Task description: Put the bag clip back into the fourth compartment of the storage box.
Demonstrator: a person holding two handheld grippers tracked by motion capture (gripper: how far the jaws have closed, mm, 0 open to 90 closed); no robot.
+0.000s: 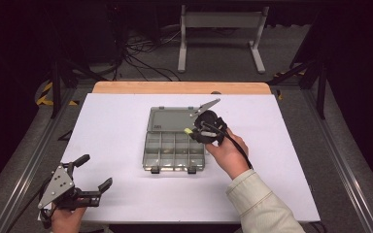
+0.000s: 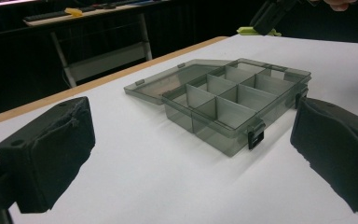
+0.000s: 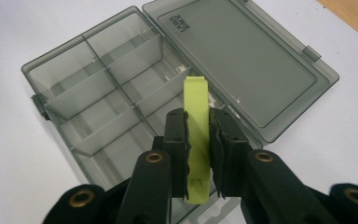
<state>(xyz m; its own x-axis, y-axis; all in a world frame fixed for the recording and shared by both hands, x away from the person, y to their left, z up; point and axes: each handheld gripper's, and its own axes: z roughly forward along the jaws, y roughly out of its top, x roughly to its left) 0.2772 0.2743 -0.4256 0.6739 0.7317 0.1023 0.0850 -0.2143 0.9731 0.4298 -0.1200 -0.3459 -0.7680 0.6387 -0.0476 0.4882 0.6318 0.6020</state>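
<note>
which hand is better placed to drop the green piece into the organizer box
Right. The right gripper is shut on the yellow-green piece directly above the open box. The left gripper sits open near the table's front corner, apart from the box.

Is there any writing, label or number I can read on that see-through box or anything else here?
Small dark print on the open lid of the grey organizer box: upside down and too blurred to read.
Lime-green piece in the right gripper: no text.
Nothing else carries writing.

Black grippers (image 1: 91, 174), brass-coloured screws, grey three-cornered plate (image 1: 57, 186), black cable (image 1: 233, 141), pale sleeve (image 1: 263, 204)
</note>
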